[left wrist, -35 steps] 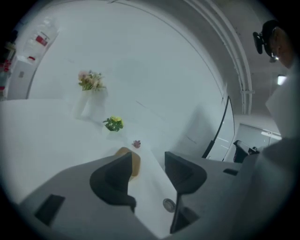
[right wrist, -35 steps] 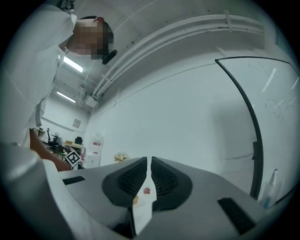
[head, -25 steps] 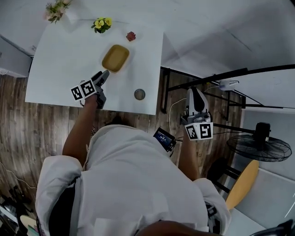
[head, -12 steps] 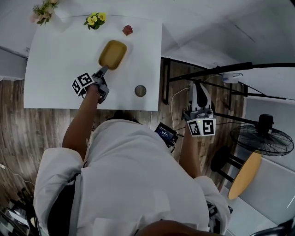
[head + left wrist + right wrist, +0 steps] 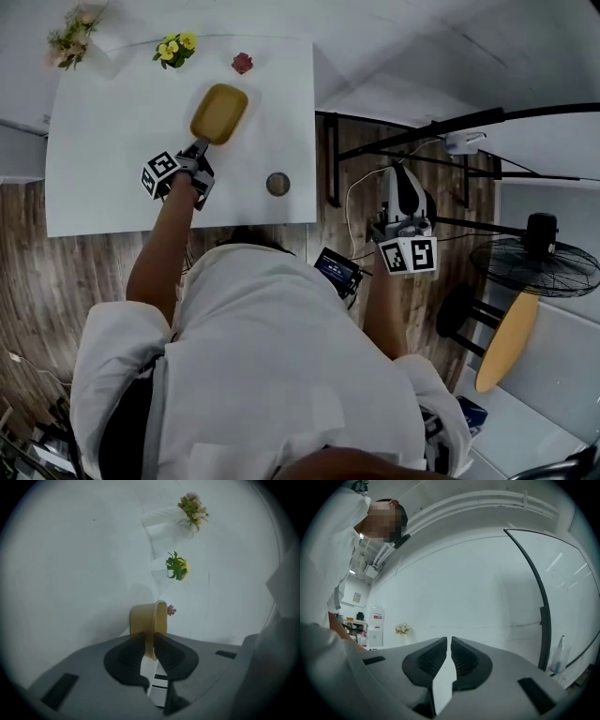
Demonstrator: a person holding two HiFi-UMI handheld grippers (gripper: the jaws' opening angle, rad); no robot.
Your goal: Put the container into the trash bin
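Note:
The container (image 5: 219, 113) is a shallow yellow bowl on the white table (image 5: 103, 169). My left gripper (image 5: 199, 147) reaches its near edge. In the left gripper view the jaws are closing, with the container's (image 5: 149, 620) thin wall between the dark pads of the left gripper (image 5: 150, 638), which touch it on both sides. My right gripper (image 5: 403, 178) hangs off the table's right side over the wooden floor. In the right gripper view the right gripper (image 5: 450, 641) is shut with nothing in it and faces a white wall. No trash bin shows in any view.
A small round grey thing (image 5: 277, 184) lies near the table's front edge. Yellow flowers (image 5: 173, 47), a pink bouquet (image 5: 70, 33) and a small red flower (image 5: 242, 63) stand along the back. A black metal frame (image 5: 422, 150), a fan (image 5: 553, 267) and a yellow stool (image 5: 506, 342) are at the right.
My left gripper came down to the container's near rim and its jaws went from wide open to closed on the wall. The right gripper has barely shifted.

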